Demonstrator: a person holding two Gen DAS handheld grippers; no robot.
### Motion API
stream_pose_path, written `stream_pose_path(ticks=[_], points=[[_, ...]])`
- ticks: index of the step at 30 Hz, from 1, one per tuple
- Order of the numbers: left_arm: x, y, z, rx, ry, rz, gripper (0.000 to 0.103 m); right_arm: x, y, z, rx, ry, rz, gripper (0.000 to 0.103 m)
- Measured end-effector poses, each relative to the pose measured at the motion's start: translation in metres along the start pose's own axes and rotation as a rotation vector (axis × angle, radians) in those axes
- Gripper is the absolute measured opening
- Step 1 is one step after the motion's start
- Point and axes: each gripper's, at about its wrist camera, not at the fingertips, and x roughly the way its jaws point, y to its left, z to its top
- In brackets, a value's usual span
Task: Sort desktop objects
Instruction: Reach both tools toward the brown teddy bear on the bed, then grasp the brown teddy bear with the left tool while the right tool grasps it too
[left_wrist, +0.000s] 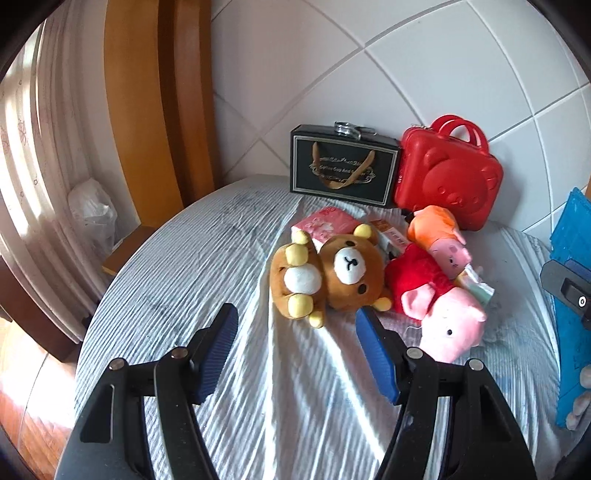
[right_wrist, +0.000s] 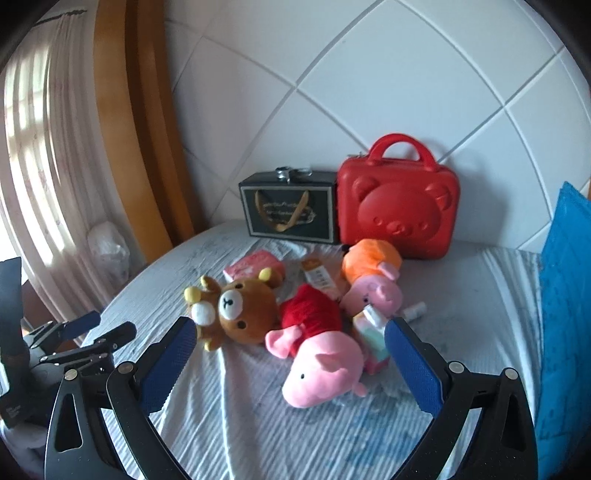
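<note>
Left gripper (left_wrist: 297, 319) and right gripper (right_wrist: 290, 339): both jaws spread wide, holding nothing, above a round table draped in a striped cloth (left_wrist: 207, 251). Behind stands a white tiled wall (right_wrist: 369, 92); curtains (right_wrist: 33, 155) hang at left. The red-dressed pig plush (right_wrist: 317, 354) lies mid-table, snout toward the grippers, long axis running near-to-far, beside the brown bear plush (right_wrist: 236, 306)
</note>
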Motion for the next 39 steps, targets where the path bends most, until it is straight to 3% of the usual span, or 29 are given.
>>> stream_pose_path(ticks=[8,19,39], points=[[0.065,0.033,-0.001,-0.053,0.094,0.006,0.065,0.096,0.03,-0.01,-0.04,0.183,0.032,0.103],[0.15,0.013,0.007,-0.018,0.208,-0.058,0.065,0.183,0.045,0.007,-0.09,0.289,0.063,0.103],[0.226,0.004,0.009,0.008,0.324,-0.087,0.065,0.288,0.043,0.001,-0.117,0.467,0.124,0.103]])
